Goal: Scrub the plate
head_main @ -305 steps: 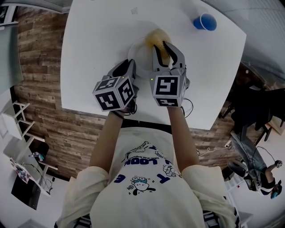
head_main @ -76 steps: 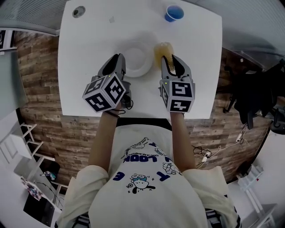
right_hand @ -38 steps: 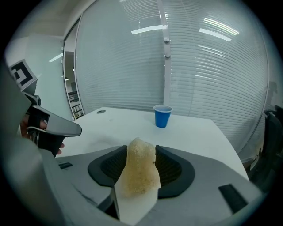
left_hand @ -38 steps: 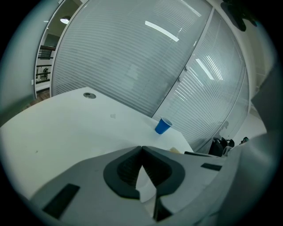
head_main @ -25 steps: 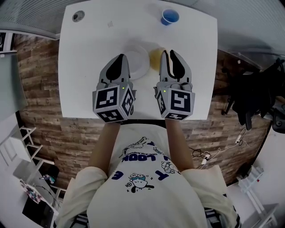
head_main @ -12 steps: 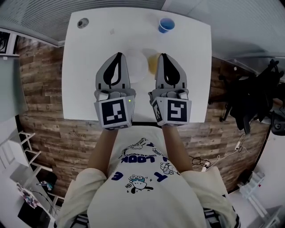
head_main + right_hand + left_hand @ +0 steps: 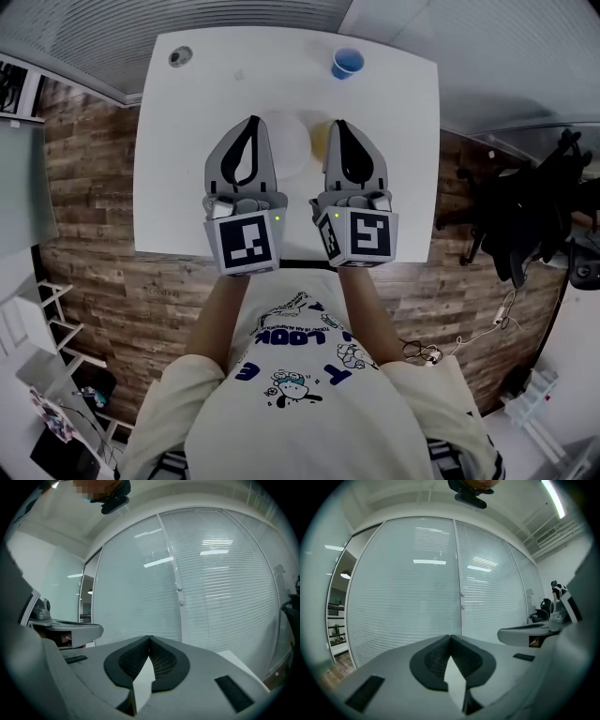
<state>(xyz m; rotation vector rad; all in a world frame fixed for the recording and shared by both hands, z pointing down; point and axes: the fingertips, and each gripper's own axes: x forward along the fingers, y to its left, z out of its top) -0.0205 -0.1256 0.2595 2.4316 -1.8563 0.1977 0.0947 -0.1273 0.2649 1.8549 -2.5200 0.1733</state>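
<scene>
We're over a white table on a wood-plank floor. Both gripper views face a glass wall with blinds (dark chairs sit off to the right). The plate lies mid-table, plain white, half hidden between the two tools. A yellowish sponge is just beside its right edge, a blue cup farther back. The left gripper and right gripper are held up level, each with jaws pressed together on nothing.
</scene>
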